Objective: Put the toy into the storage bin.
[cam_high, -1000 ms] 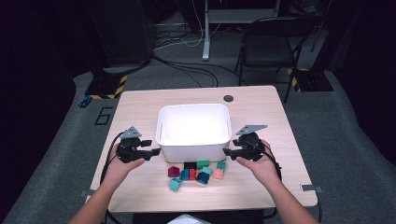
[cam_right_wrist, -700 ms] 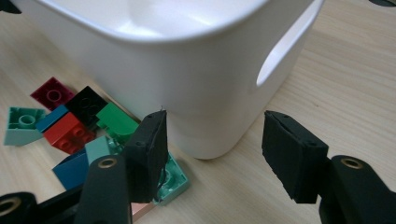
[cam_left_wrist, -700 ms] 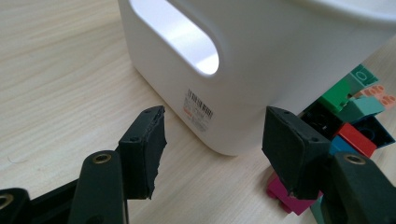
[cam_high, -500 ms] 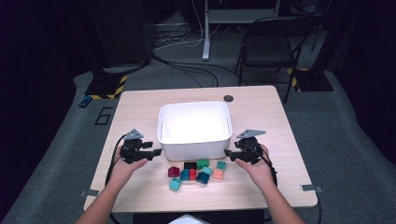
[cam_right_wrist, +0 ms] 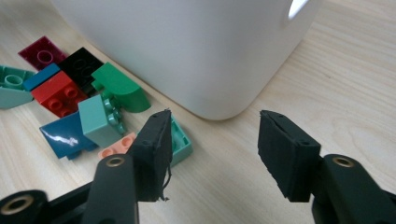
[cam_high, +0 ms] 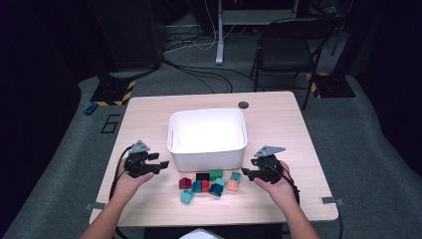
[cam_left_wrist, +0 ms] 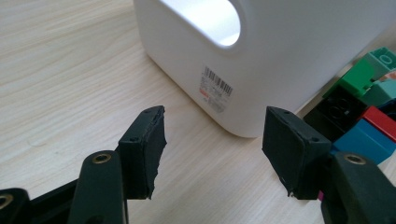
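A white bin (cam_high: 207, 137) stands mid-table, with several small bricks (cam_high: 209, 183) lying loose in front of it. My left gripper (cam_high: 161, 165) rests left of the bricks, open and empty, and faces the bin's labelled corner (cam_left_wrist: 243, 84) in the left gripper view (cam_left_wrist: 215, 135). My right gripper (cam_high: 245, 174) sits low at the right end of the bricks. Its jaws (cam_right_wrist: 212, 140) have just been closing, with only bare table between them. A mint brick (cam_right_wrist: 180, 140) lies just behind its left pad, next to a salmon brick (cam_right_wrist: 114, 144) and a green rounded brick (cam_right_wrist: 122, 88).
A small black disc (cam_high: 243, 105) is set in the table behind the bin. Beyond the table, on the floor, are a dark chair (cam_high: 288, 45), a white desk leg (cam_high: 219, 35) and cables (cam_high: 199, 69). Bare wood lies right of my right gripper.
My right hand has sunk a little toward the table beside the bricks. The left hand, the bin and the bricks have stayed where they were.
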A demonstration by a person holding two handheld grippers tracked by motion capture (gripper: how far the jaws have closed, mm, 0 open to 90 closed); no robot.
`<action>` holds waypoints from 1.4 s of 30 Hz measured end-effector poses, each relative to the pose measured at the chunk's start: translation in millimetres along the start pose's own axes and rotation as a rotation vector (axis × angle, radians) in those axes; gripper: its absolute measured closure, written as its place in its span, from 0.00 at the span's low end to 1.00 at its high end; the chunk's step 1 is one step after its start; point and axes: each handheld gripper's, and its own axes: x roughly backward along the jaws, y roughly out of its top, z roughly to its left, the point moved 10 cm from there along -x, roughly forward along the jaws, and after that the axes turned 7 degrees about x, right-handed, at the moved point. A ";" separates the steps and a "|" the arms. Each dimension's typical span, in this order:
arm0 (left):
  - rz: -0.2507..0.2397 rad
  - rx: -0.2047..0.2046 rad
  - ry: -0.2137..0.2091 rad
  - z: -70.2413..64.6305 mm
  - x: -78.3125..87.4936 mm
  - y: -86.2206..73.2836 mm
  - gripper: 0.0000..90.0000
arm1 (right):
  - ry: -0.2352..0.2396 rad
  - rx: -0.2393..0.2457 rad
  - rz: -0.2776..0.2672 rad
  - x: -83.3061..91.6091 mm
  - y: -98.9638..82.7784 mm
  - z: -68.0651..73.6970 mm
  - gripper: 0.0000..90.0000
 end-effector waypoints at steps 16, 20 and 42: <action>0.017 -0.008 0.012 4.6 -4.0 -5.8 0.43 | 0.063 0.074 0.045 -19.4 -11.5 20.1 0.52; 0.019 -0.009 0.011 4.4 -4.1 -6.3 0.43 | 0.071 0.061 0.038 -23.7 -12.0 22.2 0.49; 0.011 0.008 0.016 8.8 -2.0 -6.9 0.43 | 0.082 0.073 0.037 -25.5 -13.4 42.3 0.41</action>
